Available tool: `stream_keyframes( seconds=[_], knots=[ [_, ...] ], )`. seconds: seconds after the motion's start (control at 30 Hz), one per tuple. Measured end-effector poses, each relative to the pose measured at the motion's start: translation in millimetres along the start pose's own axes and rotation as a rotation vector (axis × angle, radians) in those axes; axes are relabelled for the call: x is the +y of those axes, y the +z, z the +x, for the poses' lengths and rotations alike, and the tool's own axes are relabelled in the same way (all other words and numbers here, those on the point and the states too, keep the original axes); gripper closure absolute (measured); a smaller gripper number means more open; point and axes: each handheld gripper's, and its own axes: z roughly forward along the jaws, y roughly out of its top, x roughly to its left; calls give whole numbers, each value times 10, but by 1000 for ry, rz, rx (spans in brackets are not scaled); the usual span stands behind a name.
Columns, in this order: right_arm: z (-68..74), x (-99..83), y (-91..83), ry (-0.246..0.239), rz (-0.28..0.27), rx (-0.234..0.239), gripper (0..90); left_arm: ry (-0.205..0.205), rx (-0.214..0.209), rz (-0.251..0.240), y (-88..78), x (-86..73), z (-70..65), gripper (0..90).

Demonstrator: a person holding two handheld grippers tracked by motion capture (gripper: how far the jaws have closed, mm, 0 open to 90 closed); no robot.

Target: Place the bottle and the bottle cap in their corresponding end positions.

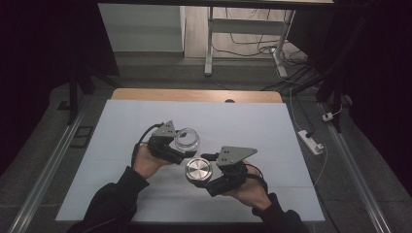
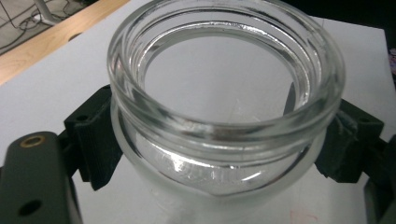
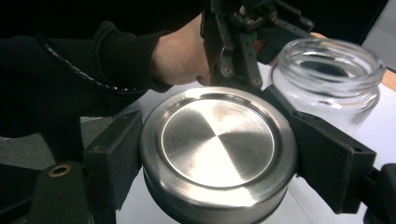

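Glass jar [image 2: 224,116] in left gripper [image 1: 182,145], clamped.

Both forearms entered from the bottom of the high view in black long sleeves [image 1: 114,199], cuffs ending at the wrists. Each hand carried a black claw: the left claw [image 1: 180,145] and right claw [image 1: 203,175] each bore a grey three-cornered plate [image 1: 235,155] with small holes. A black cable [image 1: 141,138] looped from the left one. Brass-ringed screw holes [image 3: 59,170] marked the dark claw body.
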Motion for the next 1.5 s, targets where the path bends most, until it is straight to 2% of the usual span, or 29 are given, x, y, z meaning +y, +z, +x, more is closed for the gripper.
stream_keyframes(
  seconds=[0.4,0.77,1.17,1.5],
  knots=[
    [49,-196,40,16,19,-14,200,2,21,-6,141,49,78,157],
    [137,-349,147,14,50,-1,200,16,37,1,273,57,144,157],
    [125,-506,262,36,88,-6,200,15,52,-9,368,79,230,157],
    [113,-583,345,35,121,-7,200,2,67,0,446,23,298,157]
  ],
)
